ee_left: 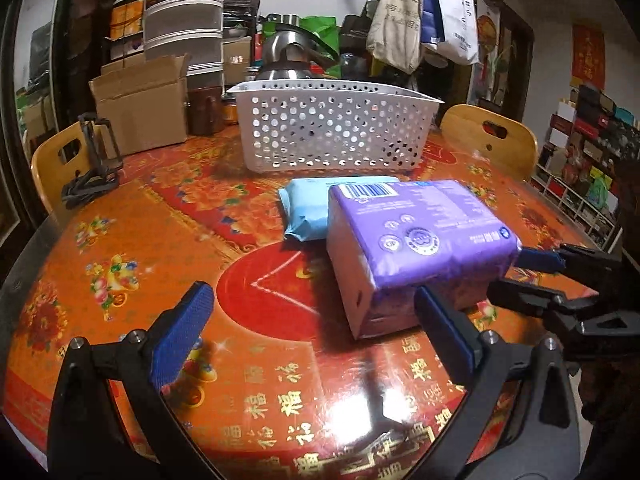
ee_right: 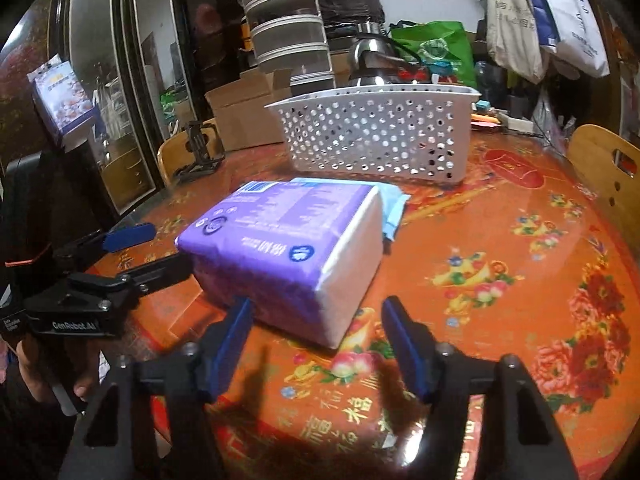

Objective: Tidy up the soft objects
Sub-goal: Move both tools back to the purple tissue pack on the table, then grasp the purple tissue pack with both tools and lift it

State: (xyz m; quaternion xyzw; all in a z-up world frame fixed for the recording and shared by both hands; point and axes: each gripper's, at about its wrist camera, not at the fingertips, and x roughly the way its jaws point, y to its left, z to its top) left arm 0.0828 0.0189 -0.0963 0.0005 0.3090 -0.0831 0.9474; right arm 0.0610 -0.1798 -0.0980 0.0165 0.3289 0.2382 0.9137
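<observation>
In the left wrist view, the purple tissue pack [ee_left: 416, 248] lies on the table [ee_left: 120, 240] before the white basket [ee_left: 332, 128]; we judge it light and squashy, best taken across its short end. Our left gripper [ee_left: 316, 316] is spread, its right pad at the pack's corner. In the right wrist view, our right gripper [ee_right: 316, 332] stands part-spread just short of the pack's near corner, gripping nothing.

Pack [ee_left: 420, 236] purple, white ends; wipes [ee_left: 308, 212] light blue; basket [ee_left: 332, 132] white, perforated; tablecloth [ee_left: 120, 248] red-orange, floral.
</observation>
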